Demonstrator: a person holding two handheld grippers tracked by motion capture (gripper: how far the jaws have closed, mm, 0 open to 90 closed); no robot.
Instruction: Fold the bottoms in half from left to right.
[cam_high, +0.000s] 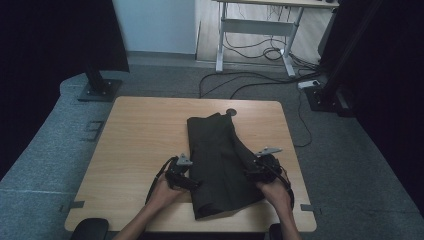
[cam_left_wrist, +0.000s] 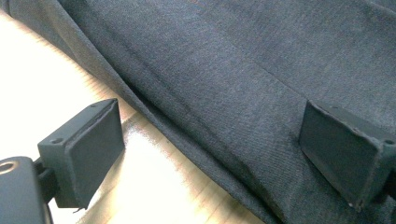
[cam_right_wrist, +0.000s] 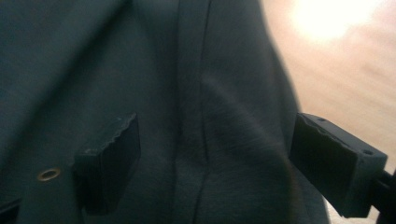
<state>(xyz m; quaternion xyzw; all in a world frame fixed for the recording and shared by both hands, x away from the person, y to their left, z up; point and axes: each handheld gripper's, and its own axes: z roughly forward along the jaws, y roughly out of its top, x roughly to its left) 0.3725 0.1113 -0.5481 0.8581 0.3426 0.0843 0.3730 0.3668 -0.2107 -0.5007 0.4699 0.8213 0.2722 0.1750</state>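
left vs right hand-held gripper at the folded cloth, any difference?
The left hand-held gripper straddles the dark grey folded cloth's edge, one jaw over the light wooden table. The right hand-held gripper has both jaws over cloth beside a seam. Both stand open, gripping nothing.

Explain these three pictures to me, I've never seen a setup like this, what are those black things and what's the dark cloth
A person sits at a wooden table and holds a hand tool with two black jaws in each hand. The top picture looks down from above: the left tool and right tool sit at either side of a folded dark garment. The other two pictures come from cameras riding on each tool, looking along its jaws. Both tools stand open over the garment's edges, jaws apart; nothing is gripped.
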